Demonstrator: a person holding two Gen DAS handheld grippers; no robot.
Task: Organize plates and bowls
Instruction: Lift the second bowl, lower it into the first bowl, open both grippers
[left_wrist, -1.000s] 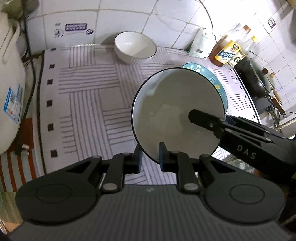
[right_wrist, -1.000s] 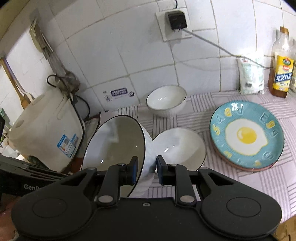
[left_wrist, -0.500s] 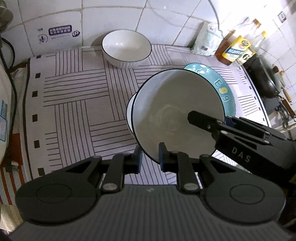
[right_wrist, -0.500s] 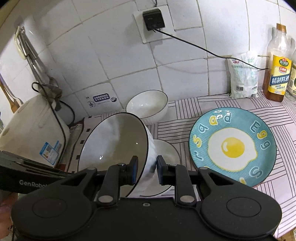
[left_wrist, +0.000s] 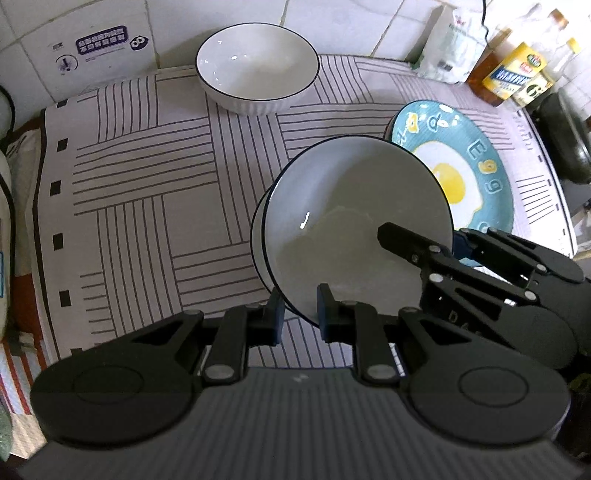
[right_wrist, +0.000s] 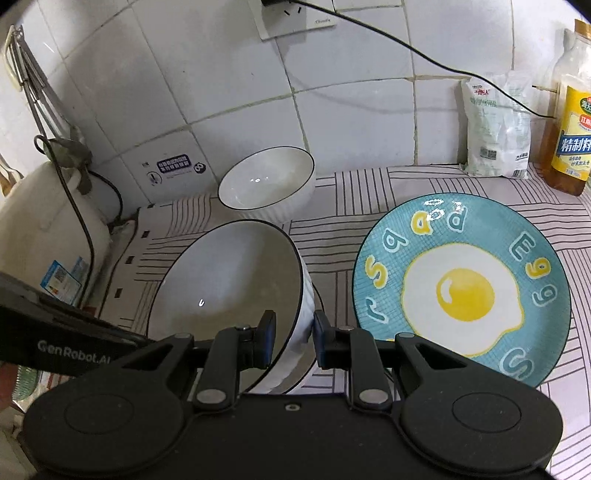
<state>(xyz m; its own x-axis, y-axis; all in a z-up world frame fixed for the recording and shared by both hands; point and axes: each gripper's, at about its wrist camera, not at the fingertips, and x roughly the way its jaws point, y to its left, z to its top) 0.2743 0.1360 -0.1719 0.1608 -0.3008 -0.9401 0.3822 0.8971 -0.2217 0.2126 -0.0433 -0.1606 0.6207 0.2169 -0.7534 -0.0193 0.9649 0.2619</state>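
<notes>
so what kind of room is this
Most likely a home kitchen counter: white wall tiles behind, a cooking oil bottle and a dark wok at the far end, and bowls beside the egg-pattern plate on a striped mat.

light: dim, even | glare: small glints | edges: fisheye-warped, vignetted | focus: sharp

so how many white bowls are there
3: one held bowl gripped by both claws, one lower bowl on the mat right under it, one far bowl by the wall.
</notes>
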